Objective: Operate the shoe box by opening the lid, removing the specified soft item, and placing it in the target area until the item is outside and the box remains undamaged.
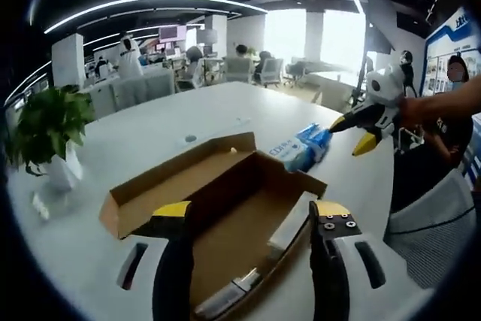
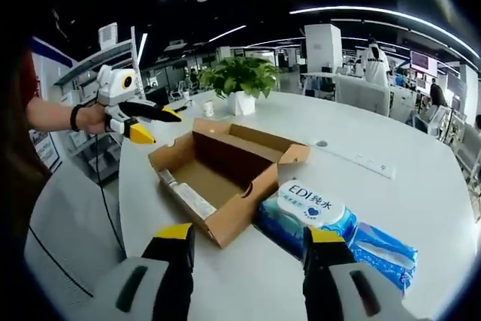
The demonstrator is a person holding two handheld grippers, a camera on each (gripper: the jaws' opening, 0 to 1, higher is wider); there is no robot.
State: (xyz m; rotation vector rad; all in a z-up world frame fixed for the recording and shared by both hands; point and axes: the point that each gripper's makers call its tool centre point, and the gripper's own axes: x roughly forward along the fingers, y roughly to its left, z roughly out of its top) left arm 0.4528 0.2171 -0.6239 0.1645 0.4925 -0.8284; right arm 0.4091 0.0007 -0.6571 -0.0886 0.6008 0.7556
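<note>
The brown cardboard shoe box (image 1: 225, 208) lies open on the white table, its lid (image 1: 173, 182) folded back flat on the far side. My left gripper (image 1: 254, 216) is open and hovers over the box's near end. A blue soft pack of wet wipes (image 1: 304, 148) lies on the table just outside the box's far corner. The right gripper (image 1: 355, 131), held by a hand, stands open right beside the pack. In the right gripper view the box (image 2: 225, 171) is ahead; the pack (image 2: 331, 223) lies beside my open right gripper (image 2: 249, 236). The left gripper (image 2: 143, 122) shows at left.
A potted plant (image 1: 49, 129) (image 2: 240, 80) stands on the table beyond the box. A white strip (image 2: 188, 197) lies inside the box along one wall. A round cable port (image 2: 322, 143) and a socket strip (image 2: 368, 162) sit in the tabletop. Office chairs (image 1: 432, 223) ring the table edge.
</note>
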